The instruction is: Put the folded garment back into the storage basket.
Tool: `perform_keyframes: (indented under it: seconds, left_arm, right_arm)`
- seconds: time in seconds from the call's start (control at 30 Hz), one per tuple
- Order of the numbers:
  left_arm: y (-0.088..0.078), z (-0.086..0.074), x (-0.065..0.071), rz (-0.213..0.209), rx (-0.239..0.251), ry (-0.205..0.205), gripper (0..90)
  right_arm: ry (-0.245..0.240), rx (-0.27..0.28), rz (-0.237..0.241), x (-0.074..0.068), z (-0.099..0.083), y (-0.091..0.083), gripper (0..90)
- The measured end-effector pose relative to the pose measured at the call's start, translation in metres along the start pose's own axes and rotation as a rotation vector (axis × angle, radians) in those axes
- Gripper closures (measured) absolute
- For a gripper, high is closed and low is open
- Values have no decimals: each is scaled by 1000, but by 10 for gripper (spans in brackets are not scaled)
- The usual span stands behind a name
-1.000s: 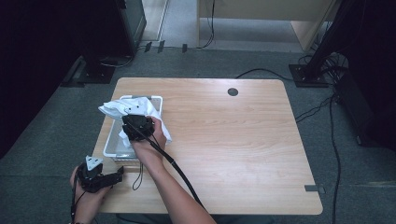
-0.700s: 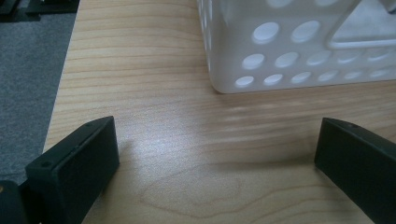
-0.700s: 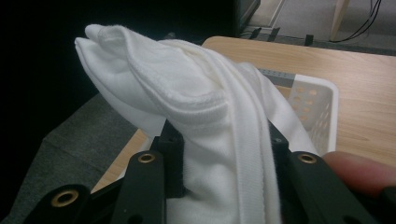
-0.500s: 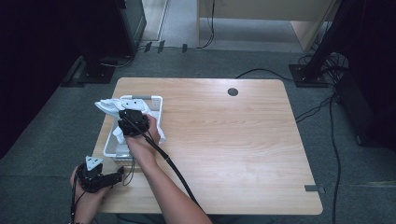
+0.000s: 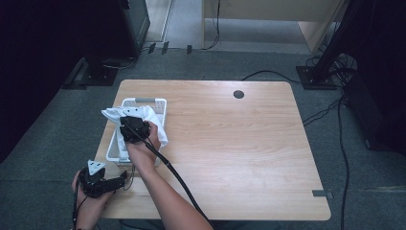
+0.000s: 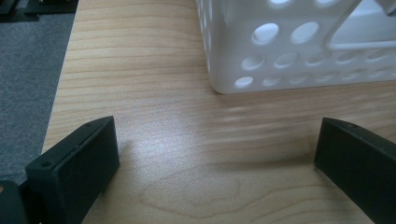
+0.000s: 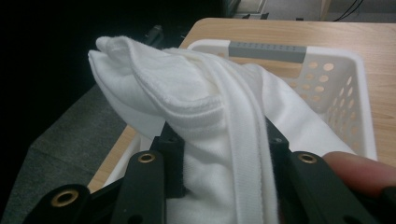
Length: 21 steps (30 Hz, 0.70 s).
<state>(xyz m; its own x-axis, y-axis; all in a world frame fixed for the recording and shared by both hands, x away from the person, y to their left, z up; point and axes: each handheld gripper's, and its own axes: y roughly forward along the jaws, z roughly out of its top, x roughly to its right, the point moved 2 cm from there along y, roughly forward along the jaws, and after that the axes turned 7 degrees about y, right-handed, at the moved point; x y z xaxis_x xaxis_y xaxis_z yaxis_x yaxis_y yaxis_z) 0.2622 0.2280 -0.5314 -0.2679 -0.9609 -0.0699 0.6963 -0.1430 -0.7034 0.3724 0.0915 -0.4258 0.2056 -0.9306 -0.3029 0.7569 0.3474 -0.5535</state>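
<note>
wooden table (image 5: 249, 143), grey carpet floor (image 5: 72, 124), floor cables (image 5: 335, 110)

Basket (image 5: 162, 106) interior mostly hidden under the white cloth (image 5: 154, 116) and the right gripper (image 5: 133, 128); can't tell what else is in it. In the right gripper view the cloth covers the jaw tips and runs off the bottom edge. Left gripper view cuts the basket at top and right; both jaws clipped at the bottom. Person's forearms run off the near edge.

White cloth (image 5: 154, 120) bunching over a white basket (image 5: 143, 101)

At the frame's left centre, the folded, ribbed-edged cloth (image 7: 205, 107) is draping across the perforated basket (image 7: 336, 74), one corner sticking out past its left rim.
</note>
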Motion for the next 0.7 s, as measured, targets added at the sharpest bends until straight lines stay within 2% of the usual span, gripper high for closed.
perform_keyframes:
  seconds: [0.1, 0.2, 0.3, 0.37, 0.4, 0.47, 0.57, 0.63, 0.7]
  left_arm:
    - [0, 0, 0, -1, 0, 0, 0]
    - [0, 0, 0, -2, -1, 2, 0]
    - [0, 0, 0, 0, 0, 3, 0]
    - [0, 0, 0, -1, 1, 0, 0]
    - [0, 0, 0, -1, 0, 2, 0]
    - [0, 0, 0, 0, -3, 8, 0]
    - [0, 0, 0, 0, -3, 7, 0]
    - [0, 0, 0, 0, -3, 7, 0]
    - [0, 0, 0, 0, -4, 8, 0]
  right_arm:
    - [-15, -12, -8, -2, -5, 4, 617]
    - [-37, -47, 8, -3, -9, 8, 573]
    - [-30, -88, 21, 0, -13, 13, 511]
    - [-28, -116, 40, 1, -15, 16, 454]
    - [-37, -148, 75, 2, -17, 19, 411]
    - [-51, -156, 86, 2, -19, 20, 389]
    - [-82, -169, 125, 1, -20, 20, 287]
    - [-119, -188, 182, -1, -21, 19, 146]
    - [-137, -210, 208, -2, -23, 19, 61]
